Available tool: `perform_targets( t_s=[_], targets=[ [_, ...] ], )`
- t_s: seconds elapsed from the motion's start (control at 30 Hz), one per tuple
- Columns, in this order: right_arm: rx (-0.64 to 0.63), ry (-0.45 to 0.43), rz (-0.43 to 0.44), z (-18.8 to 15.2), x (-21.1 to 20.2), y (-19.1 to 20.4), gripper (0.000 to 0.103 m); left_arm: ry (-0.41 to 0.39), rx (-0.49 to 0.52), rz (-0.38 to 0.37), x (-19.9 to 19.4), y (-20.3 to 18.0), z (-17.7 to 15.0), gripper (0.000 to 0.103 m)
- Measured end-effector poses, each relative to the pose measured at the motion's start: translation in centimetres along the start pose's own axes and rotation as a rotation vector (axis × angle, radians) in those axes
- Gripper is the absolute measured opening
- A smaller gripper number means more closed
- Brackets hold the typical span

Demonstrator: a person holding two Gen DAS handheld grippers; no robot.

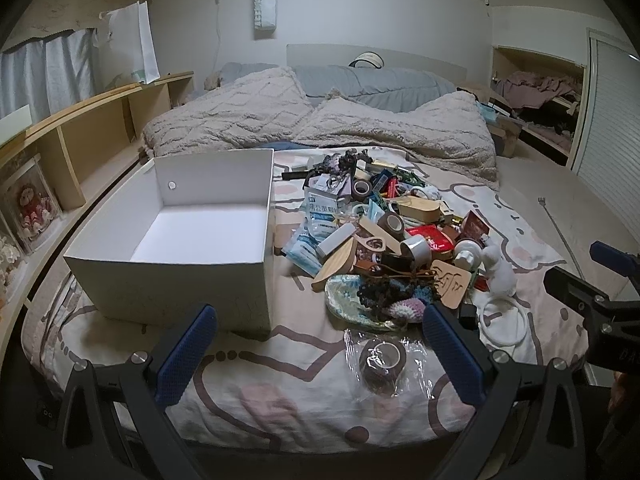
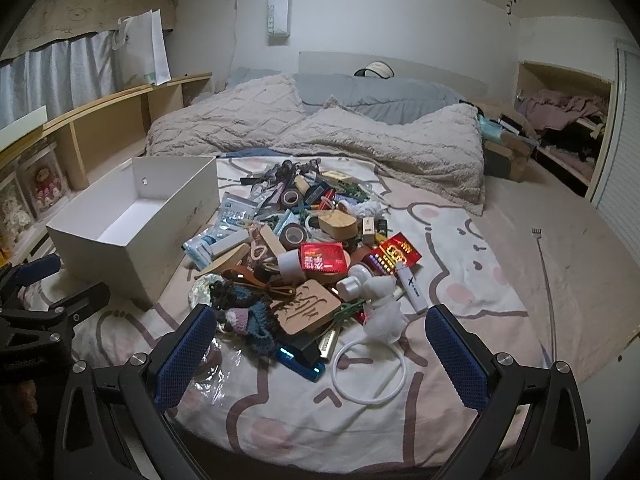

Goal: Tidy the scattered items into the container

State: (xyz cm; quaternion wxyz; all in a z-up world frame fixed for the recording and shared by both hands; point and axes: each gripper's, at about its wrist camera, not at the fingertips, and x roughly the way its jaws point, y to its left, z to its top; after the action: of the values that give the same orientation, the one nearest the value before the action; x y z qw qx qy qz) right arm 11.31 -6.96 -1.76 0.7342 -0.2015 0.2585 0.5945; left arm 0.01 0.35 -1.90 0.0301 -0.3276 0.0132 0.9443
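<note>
Left wrist view: an empty white cardboard box [image 1: 168,240] sits on the bed [image 1: 280,392], just beside a heap of scattered small items [image 1: 384,240], handy for filling. Left tool [image 1: 320,356] and right tool [image 2: 320,356] hover with fingers apart, empty.

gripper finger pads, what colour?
Blue, with a fine dotted texture, on black frames. Clearest in the right wrist view on the right gripper pads.

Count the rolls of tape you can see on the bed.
4: a wrapped roll nearest the left claw, a silver roll, a brown roll mid-pile, another brown roll farther back. More may be buried.
</note>
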Motion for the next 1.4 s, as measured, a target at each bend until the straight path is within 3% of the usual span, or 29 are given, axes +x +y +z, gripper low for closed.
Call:
perform_targets(
  t_s=[0.5,0.9,0.97,1.0,1.4],
  targets=[
    [0.024,0.130,0.009,-1.1,2.8,-1.1,0.103,0.105,0.022,-0.038,2.0,-1.5,-1.6,0.103],
    [0.120,0.263,-0.005,-1.7,6.1,-4.9,0.103,0.173,0.058,-0.071,4.5,-3.3,-2.7,0.103],
    [0.133,0.271,-0.018,-1.7,6.4,-5.5,0.103,0.187,0.066,-0.085,5.1,-3.5,-2.9,0.103],
    [0.139,0.275,-0.020,-1.6,6.6,-5.8,0.103,0.195,0.129,-0.158,5.3,-3.6,-3.0,0.103],
    [0.148,0.409,-0.034,-2.9,10.8,-6.9,0.103,0.302,0.096,-0.238,7.4,-4.3,-3.9,0.103]
  ],
)
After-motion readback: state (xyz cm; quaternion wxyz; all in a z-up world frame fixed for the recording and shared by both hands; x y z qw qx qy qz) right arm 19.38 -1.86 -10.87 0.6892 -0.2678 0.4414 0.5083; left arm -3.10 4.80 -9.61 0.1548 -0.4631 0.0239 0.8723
